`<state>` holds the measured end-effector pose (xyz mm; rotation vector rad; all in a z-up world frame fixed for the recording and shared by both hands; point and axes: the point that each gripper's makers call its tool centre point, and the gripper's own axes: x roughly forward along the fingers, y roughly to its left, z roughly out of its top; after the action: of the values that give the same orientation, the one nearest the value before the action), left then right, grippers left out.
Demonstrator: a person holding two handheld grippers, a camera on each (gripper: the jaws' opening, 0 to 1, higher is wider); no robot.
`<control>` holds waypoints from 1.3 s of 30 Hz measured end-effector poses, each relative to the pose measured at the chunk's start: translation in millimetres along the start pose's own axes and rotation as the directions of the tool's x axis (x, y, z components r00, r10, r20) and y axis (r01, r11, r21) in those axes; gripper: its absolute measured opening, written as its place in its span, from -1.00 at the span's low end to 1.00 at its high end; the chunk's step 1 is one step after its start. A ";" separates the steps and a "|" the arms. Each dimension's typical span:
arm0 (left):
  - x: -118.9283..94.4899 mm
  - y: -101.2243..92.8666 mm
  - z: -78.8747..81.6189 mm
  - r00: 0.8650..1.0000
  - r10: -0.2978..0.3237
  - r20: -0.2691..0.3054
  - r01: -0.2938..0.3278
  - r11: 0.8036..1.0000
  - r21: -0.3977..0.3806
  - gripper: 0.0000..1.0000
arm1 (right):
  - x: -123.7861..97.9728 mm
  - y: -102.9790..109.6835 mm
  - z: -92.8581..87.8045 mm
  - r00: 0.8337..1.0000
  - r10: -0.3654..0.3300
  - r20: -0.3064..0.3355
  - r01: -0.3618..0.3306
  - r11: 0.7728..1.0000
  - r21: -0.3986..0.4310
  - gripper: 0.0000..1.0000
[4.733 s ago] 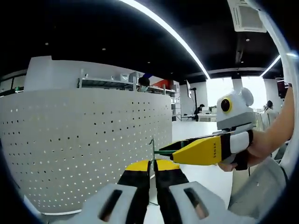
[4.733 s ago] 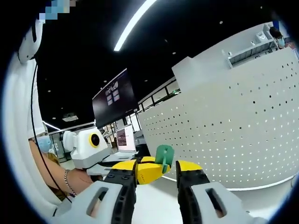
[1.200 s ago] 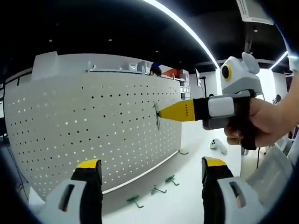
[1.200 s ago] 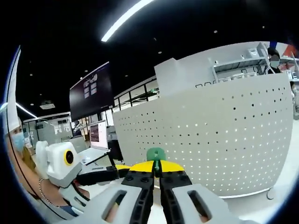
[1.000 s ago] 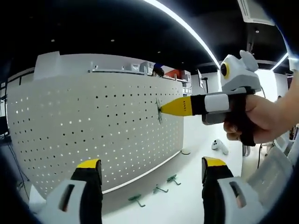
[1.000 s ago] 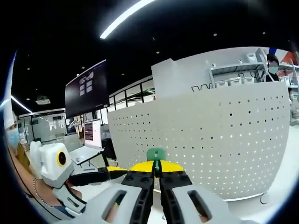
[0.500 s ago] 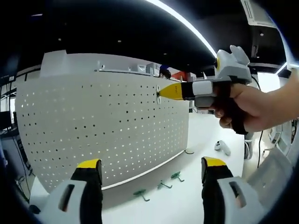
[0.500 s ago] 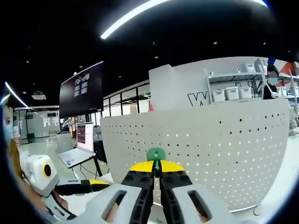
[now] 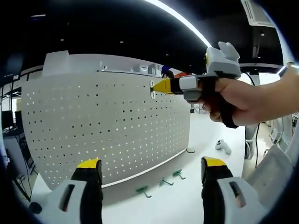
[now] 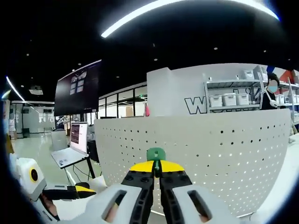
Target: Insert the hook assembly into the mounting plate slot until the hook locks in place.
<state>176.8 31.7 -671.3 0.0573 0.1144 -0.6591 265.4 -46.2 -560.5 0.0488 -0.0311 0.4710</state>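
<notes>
Right gripper view: "W" (cropped) behind pegboard.

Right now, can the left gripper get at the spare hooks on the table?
Probably yes. The left gripper is open and holds nothing, and the spare hooks lie on the bare table ahead of its jaws, below the pegboard, with nothing between.

Four hooks, one pegboard
</notes>
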 end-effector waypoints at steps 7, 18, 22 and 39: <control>-4.6 0.8 -5.0 1.000 0.004 -0.001 -0.004 1.000 -0.011 0.79 | 9.1 2.7 7.0 1.000 -0.011 0.025 0.012 0.999 -0.030 -0.99; -6.4 1.5 -6.9 1.000 -0.001 0.010 0.001 1.000 -0.008 0.78 | 22.2 0.1 12.7 0.998 -0.035 0.055 0.039 0.997 -0.065 -0.99; -7.7 3.4 -8.7 1.000 0.004 0.009 -0.004 1.000 -0.008 0.78 | 27.4 1.8 16.5 0.997 -0.038 0.069 0.043 0.996 -0.073 -0.99; -11.9 1.9 -13.4 1.000 0.006 0.011 -0.006 1.000 -0.010 0.76 | 52.0 0.4 28.2 0.990 -0.079 0.120 0.090 0.992 -0.085 -0.98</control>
<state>167.5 41.6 -683.1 0.0445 0.1066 -0.6531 311.0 -23.8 -530.2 -0.0108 -0.1644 0.3811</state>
